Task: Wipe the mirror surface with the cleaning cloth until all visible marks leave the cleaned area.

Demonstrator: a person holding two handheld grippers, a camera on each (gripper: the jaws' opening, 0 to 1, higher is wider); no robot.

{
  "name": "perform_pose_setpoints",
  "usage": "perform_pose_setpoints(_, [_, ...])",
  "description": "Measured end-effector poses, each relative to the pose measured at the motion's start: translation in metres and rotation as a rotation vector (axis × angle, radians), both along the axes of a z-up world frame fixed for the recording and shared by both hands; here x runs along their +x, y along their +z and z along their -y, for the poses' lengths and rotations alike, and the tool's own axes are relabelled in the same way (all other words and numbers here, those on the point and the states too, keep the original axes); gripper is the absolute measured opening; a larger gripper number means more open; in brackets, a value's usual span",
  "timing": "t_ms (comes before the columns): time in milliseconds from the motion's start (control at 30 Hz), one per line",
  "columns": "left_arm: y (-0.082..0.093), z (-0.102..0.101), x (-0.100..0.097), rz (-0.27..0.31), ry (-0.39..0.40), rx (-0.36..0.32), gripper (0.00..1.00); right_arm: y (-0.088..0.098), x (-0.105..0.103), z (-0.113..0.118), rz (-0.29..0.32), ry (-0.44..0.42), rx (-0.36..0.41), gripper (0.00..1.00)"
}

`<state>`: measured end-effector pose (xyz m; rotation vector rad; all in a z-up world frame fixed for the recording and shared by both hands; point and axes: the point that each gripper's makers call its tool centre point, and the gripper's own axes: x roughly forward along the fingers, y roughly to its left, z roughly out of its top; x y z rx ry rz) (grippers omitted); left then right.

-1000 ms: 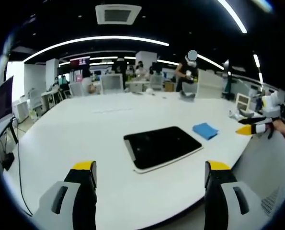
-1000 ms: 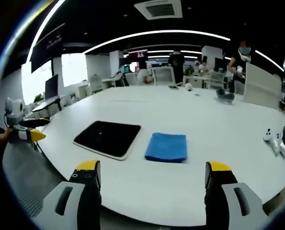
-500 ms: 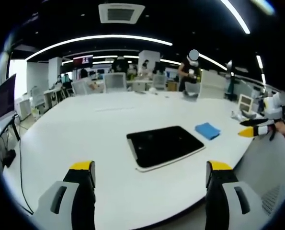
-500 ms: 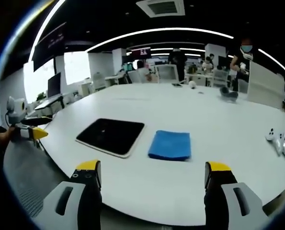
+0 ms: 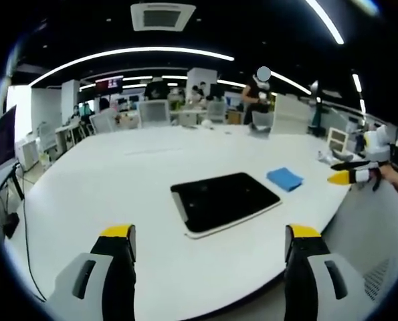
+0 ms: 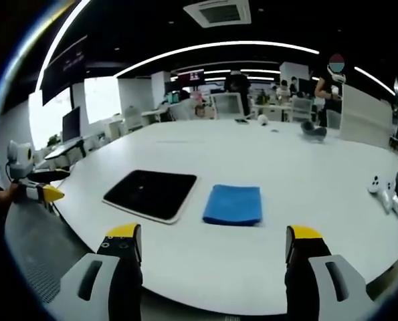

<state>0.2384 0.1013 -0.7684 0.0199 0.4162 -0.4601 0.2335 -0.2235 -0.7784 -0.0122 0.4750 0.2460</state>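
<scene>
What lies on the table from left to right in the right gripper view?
Dark mirror → blue cleaning cloth → white controllers near the table's right edge.

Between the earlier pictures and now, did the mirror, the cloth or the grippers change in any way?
No real change. Both views drift slightly, which is the cameras moving with the hands. The mirror lies flat on the white table with the blue cloth beside it, untouched. The left gripper and right gripper stay open, short of the table edge, holding nothing.
</scene>
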Motion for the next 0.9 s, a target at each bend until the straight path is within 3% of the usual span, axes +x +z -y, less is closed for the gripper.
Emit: perform_pose_setpoints(900, [-0.001,0.000,-0.001,-0.002,-0.006,0.000,0.88,0.011,0.009,-0.001,0.033,0.037,-0.010,0.88])
